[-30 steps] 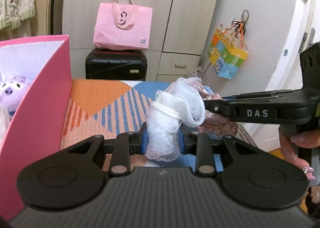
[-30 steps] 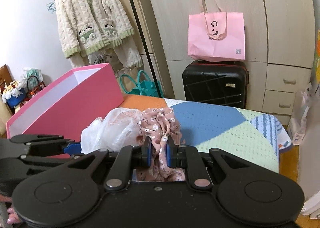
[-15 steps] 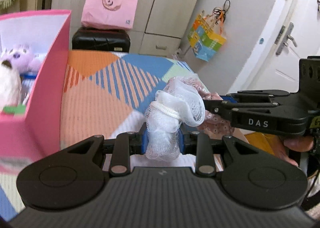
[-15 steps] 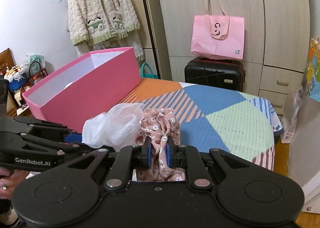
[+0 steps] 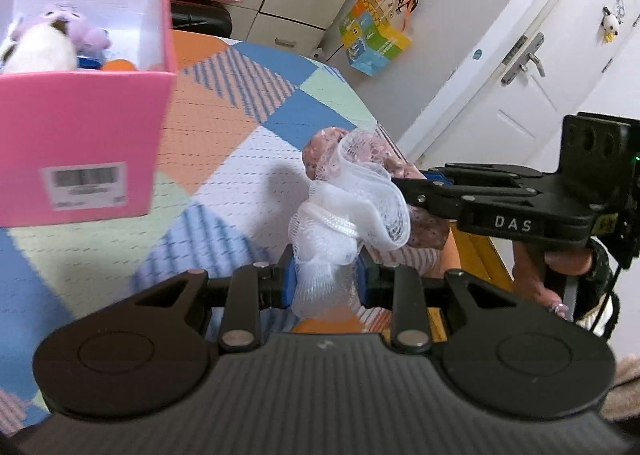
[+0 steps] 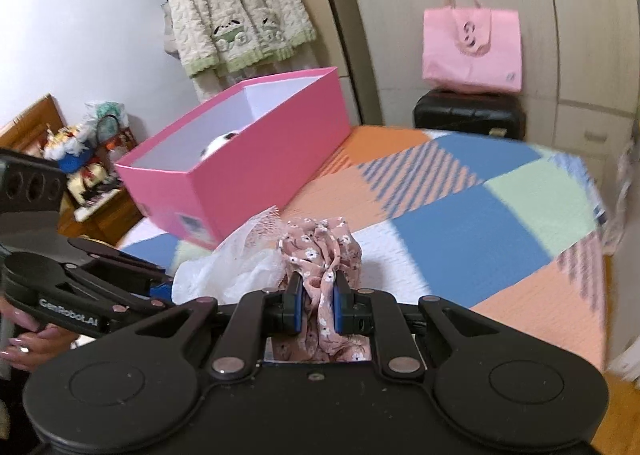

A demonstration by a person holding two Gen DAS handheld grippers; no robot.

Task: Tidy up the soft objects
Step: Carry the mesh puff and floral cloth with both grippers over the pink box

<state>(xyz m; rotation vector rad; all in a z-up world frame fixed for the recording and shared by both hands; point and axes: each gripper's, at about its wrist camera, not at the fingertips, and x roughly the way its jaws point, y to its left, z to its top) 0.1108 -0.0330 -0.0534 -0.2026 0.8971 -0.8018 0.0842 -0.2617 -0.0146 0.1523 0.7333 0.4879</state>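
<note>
My left gripper (image 5: 325, 275) is shut on a white mesh cloth (image 5: 352, 207) and holds it above the patchwork bed cover (image 5: 240, 127). My right gripper (image 6: 318, 297) is shut on a pink floral cloth (image 6: 320, 251); it also shows in the left wrist view (image 5: 424, 227), right behind the mesh. The two cloths touch. The mesh shows left of the floral cloth in the right wrist view (image 6: 228, 275). An open pink box (image 5: 80, 127) with plush toys (image 5: 44, 43) inside stands on the bed to the left, also in the right wrist view (image 6: 240, 159).
A pink tote bag (image 6: 472, 51) sits on a black suitcase (image 6: 468, 117) by the wardrobe beyond the bed. A cream cardigan (image 6: 236, 19) hangs at the back. A colourful bag (image 5: 372, 39) hangs near a white door (image 5: 532, 95) on the right.
Both grippers have risen and pulled back with their cloths still gripped. The views tilt down, so the pink box's inside and more of the bed now show.
</note>
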